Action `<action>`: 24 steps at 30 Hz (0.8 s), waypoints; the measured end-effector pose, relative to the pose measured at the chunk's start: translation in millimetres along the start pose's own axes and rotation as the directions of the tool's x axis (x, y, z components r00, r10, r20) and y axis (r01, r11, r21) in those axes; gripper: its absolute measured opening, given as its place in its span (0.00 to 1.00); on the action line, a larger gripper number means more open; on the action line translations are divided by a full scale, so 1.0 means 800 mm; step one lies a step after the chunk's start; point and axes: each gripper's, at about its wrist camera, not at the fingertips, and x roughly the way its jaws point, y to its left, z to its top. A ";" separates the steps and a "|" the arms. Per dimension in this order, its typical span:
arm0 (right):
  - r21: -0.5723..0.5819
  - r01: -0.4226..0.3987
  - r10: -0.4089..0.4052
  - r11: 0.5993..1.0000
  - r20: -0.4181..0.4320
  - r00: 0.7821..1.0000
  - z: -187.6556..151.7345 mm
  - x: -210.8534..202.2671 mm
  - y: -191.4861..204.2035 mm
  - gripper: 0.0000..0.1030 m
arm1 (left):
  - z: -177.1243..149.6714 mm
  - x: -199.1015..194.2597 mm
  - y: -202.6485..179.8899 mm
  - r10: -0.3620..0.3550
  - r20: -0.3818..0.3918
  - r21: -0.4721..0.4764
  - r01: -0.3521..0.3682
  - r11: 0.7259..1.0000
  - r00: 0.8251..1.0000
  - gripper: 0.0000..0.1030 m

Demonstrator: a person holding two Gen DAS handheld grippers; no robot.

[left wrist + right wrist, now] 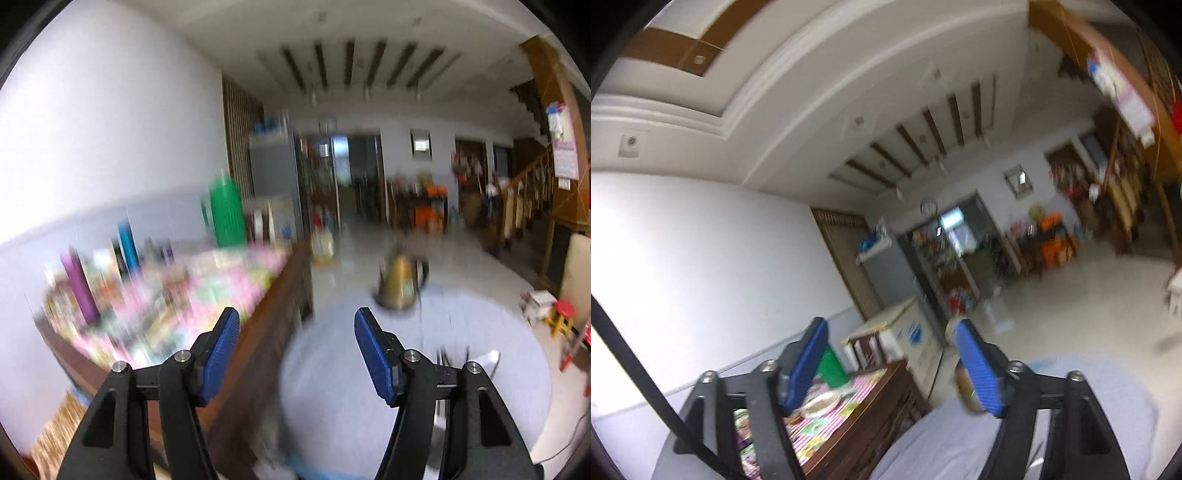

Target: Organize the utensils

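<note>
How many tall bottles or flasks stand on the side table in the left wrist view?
3: purple flask nearest, blue bottle behind it, green flask farthest. Blur may hide others.

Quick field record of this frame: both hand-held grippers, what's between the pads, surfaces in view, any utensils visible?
left hand-held gripper: open, nothing between pads
right hand-held gripper: open, nothing between pads
round table: pale blue-grey cloth, brass-coloured kettle at far edge
wooden side table: pink patterned cloth, green flask, purple bottle, other items blurred
utensils: none identifiable
image quality: heavy motion blur
</note>
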 end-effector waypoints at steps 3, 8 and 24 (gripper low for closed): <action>-0.048 0.020 -0.015 0.999 0.089 0.996 0.036 -0.042 0.008 0.78 | 0.070 -0.052 0.015 0.034 0.163 -0.006 -0.034 0.999 0.986 0.75; -0.065 0.025 -0.017 0.998 0.113 0.993 0.070 -0.070 0.018 0.79 | 0.158 -0.114 0.033 0.082 0.351 -0.003 -0.087 0.996 0.933 0.82; 0.062 0.343 -0.241 0.937 -0.594 0.767 -0.207 0.114 -0.216 0.72 | -0.048 0.268 -0.064 -0.266 -0.403 -0.127 0.235 0.964 0.876 0.84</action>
